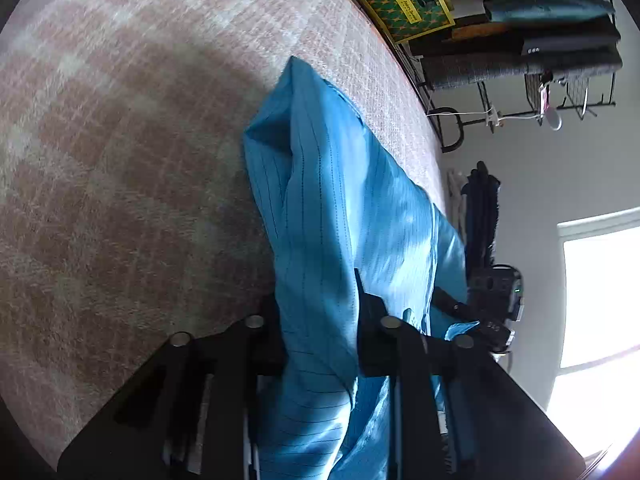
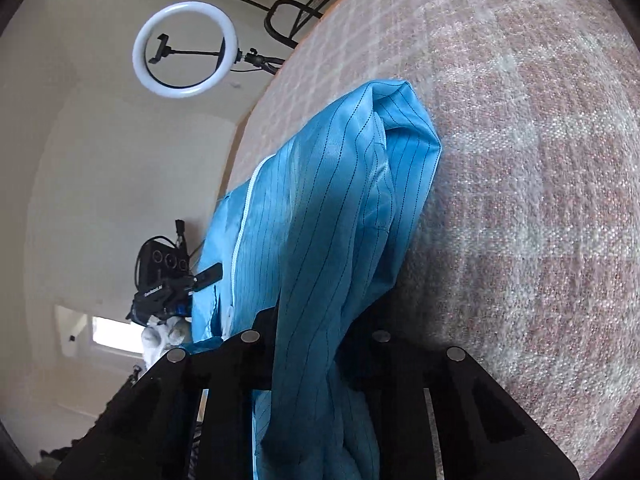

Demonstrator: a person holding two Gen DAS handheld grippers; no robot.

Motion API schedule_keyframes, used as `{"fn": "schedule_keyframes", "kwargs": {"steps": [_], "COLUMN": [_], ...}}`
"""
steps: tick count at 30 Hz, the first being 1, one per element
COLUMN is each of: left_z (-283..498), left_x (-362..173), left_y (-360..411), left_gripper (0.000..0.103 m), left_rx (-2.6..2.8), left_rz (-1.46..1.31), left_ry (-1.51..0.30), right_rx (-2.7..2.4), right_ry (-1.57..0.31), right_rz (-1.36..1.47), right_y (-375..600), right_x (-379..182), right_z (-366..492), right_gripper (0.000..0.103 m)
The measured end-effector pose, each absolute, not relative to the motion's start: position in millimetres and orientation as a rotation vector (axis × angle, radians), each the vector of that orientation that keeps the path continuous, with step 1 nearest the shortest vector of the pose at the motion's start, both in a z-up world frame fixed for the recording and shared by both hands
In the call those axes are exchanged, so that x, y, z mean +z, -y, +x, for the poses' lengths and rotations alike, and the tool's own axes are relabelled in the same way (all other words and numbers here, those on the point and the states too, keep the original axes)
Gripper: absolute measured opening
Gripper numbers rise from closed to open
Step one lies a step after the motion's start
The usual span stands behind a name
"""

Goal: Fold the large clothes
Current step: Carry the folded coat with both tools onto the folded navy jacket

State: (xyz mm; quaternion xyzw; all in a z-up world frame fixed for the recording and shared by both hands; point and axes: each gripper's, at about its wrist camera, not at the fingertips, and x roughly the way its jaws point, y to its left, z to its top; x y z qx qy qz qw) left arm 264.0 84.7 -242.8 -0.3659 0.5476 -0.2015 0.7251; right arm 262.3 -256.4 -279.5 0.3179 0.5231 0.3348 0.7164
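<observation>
A: Where is the blue pinstriped garment (image 1: 340, 208)?

B: Hanging bunched between the 2 grippers, its far end resting on the pink and white checked carpet (image 1: 132, 128).

A: And the left gripper (image 1: 320, 332)?

B: Its jaws are clenched on a thick fold of the cloth, which runs through them and down past the camera.

A: The right gripper (image 2: 308, 344)?

B: Likewise pinching the garment (image 2: 332, 208); a white zipper (image 2: 242, 236) runs along the fabric to its left. A ring light (image 2: 184, 50) stands beyond the carpet (image 2: 520, 160).
</observation>
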Motion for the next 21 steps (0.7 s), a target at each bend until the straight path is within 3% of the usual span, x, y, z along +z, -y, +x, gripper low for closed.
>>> {"fn": "schedule_keyframes", "kwargs": {"steps": [6, 21], "left_z": [246, 184], "left_x": [-198, -108], "left_y": [-49, 66], "left_gripper": [0.007, 0.006], "left_rx": [-0.376, -0.368], "left_rz": [-0.508, -0.080], "left_ry": [-1.130, -0.888], "right_rx": [0.655, 0.537], "right_ry": [-1.116, -0.940], "right_rz": [0.462, 0.191], "right_y": [239, 242], "right_x": [-242, -158], "right_z": [255, 210], "right_gripper": [0.007, 0.006]}}
